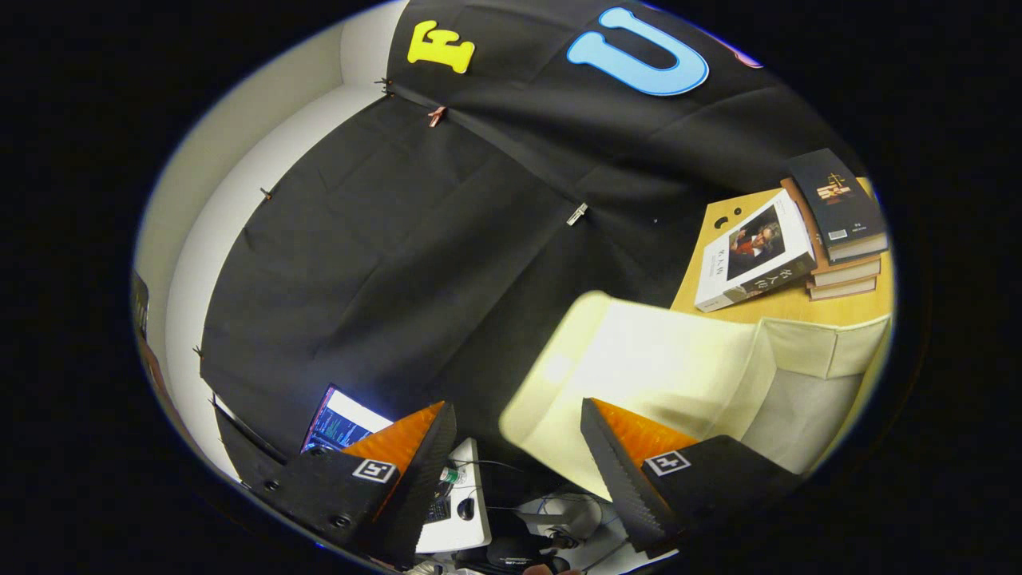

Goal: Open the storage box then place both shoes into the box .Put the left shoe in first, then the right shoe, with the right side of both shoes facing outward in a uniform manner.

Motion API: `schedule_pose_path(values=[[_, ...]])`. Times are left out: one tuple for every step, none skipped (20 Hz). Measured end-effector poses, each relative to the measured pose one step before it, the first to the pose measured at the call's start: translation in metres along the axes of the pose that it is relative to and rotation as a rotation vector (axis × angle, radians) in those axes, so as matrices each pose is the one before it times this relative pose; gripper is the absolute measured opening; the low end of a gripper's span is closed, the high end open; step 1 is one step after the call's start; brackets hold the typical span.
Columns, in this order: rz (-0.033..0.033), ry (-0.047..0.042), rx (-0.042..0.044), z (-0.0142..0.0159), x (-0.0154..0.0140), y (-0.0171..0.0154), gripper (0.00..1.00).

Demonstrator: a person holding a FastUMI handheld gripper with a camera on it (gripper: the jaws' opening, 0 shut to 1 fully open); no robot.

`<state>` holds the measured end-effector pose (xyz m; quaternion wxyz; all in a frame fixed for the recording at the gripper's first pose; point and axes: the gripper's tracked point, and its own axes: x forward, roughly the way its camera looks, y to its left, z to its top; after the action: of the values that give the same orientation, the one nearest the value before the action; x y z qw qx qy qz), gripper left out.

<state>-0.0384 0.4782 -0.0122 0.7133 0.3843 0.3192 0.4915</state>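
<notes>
The cream fabric storage box (806, 375) stands on a wooden table, and its inside wall shows just beyond my right finger. Its lid (639, 359) is swung up and tilted toward me. The lid's near corner reaches into the gap between my fingers, and my right finger (615, 447) lies across its lower edge. My gripper (517, 409) is open, with the fingers wide apart and pressing on nothing. The whole view is tilted steeply.
A white book (754, 251) and a stack of darker books (842, 220) lie on the wooden table (798, 307) behind the box. Beyond my left finger is a lit laptop screen (343, 423). A white desk (463, 511) with a keyboard and mouse lies below.
</notes>
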Motion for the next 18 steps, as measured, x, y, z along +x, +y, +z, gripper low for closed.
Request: schedule_pose_path(values=[[-0.02296,-0.01161,-0.01543,0.00320,-0.00611,-0.00624,0.97],[-0.02735,-0.01688,-0.02358,0.00449,-0.00758,-0.00663,0.97],[-0.03672,-0.01680,-0.02977,0.00565,-0.00988,-0.00867,0.97],[-0.04662,-0.00699,-0.03475,0.00227,-0.01363,-0.01055,0.97],[-0.05135,-0.00420,-0.04092,0.00057,-0.01465,-0.01472,0.97],[-0.05337,-0.00909,-0.04314,0.00098,-0.01399,-0.01517,0.97],[-0.05629,-0.00875,-0.04326,0.00166,-0.01743,-0.01704,0.97],[-0.05313,-0.00115,-0.03810,-0.00243,-0.01514,-0.01650,0.97],[-0.04926,0.00470,-0.03181,-0.00436,-0.01571,-0.01613,0.97],[-0.04567,0.00305,-0.02182,-0.00581,-0.01315,-0.01748,0.97],[-0.04775,0.00024,-0.00702,-0.00696,-0.01301,-0.01798,0.97],[-0.04640,0.00351,0.00323,-0.00745,-0.01025,-0.01834,0.97],[-0.05930,0.00585,0.00270,-0.00820,-0.00863,-0.02229,0.97],[-0.06251,0.01044,0.00436,-0.00920,-0.00813,-0.02469,0.97],[-0.05573,0.00964,0.00682,-0.00976,-0.00657,-0.02370,0.97],[-0.05217,0.01132,0.00729,-0.00954,-0.00698,-0.02191,0.97],[-0.05231,0.01362,0.00382,-0.01045,-0.00446,-0.02406,0.97],[-0.05236,0.01268,0.00348,-0.01011,-0.00389,-0.02389,0.97]])
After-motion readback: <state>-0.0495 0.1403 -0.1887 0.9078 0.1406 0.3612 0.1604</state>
